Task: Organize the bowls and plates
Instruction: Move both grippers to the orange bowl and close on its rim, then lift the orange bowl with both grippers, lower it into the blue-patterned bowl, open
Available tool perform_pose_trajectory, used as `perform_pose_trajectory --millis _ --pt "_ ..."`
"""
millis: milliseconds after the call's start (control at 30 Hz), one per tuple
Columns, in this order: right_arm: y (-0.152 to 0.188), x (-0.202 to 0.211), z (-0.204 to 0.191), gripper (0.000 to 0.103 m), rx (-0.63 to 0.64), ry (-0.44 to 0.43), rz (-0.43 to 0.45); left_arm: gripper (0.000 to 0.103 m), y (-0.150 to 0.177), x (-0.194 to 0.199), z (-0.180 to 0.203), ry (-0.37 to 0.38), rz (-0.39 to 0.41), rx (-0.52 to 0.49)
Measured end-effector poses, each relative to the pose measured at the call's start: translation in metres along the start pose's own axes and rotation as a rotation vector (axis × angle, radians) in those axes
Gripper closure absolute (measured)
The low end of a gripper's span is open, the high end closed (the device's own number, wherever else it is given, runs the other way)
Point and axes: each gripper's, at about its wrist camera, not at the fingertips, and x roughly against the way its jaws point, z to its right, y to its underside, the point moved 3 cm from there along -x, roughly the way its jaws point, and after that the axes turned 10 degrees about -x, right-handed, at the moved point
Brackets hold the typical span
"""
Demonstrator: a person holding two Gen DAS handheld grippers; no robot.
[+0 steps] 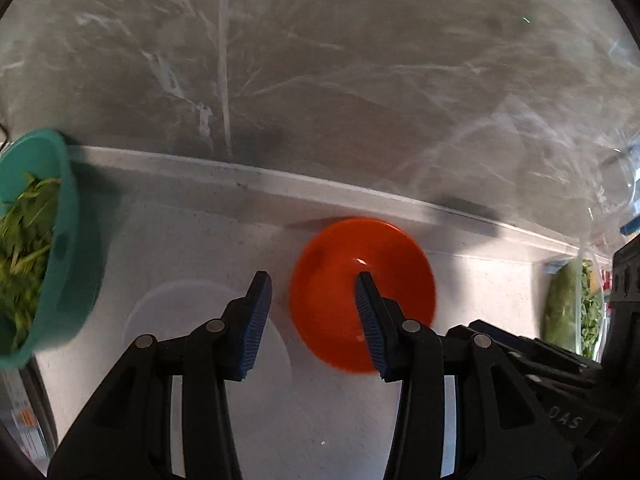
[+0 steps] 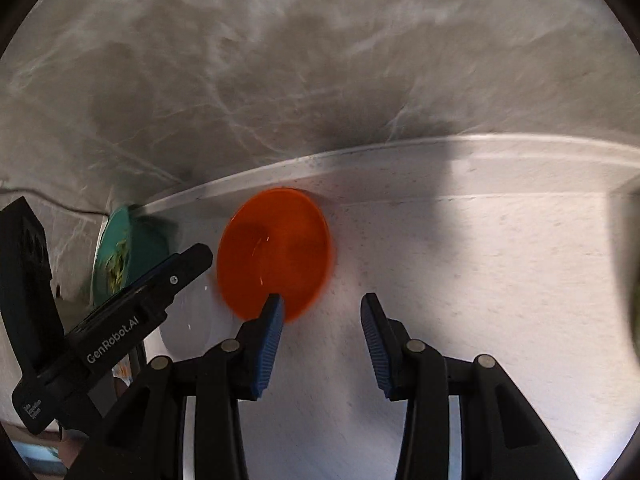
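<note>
A teal bowl point(image 1: 38, 240) of chopped greens sits left on the white counter point(image 1: 200, 240). The orange bowl point(image 1: 340, 280) lies near the back edge. Both the left gripper point(image 1: 314, 320) and right gripper point(image 2: 322, 344) hover with jaws apart, holding nothing.

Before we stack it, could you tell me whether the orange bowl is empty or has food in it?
Empty: the orange bowl shows only bare glossy orange inside in both wrist views.

A bowl point(image 1: 362, 294) sits on the counter point(image 1: 200, 240) near its back edge. A second bowl of greens point(image 1: 36, 240) lies to its left.
</note>
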Motion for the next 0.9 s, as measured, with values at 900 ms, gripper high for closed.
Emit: perform_pose_trajectory --millis 900 --pt "-0.008 -0.023 -0.006 0.088 0.0 0.086 0.005 0.079 -0.013 -0.022 0.024 0.034 -0.032 -0.097"
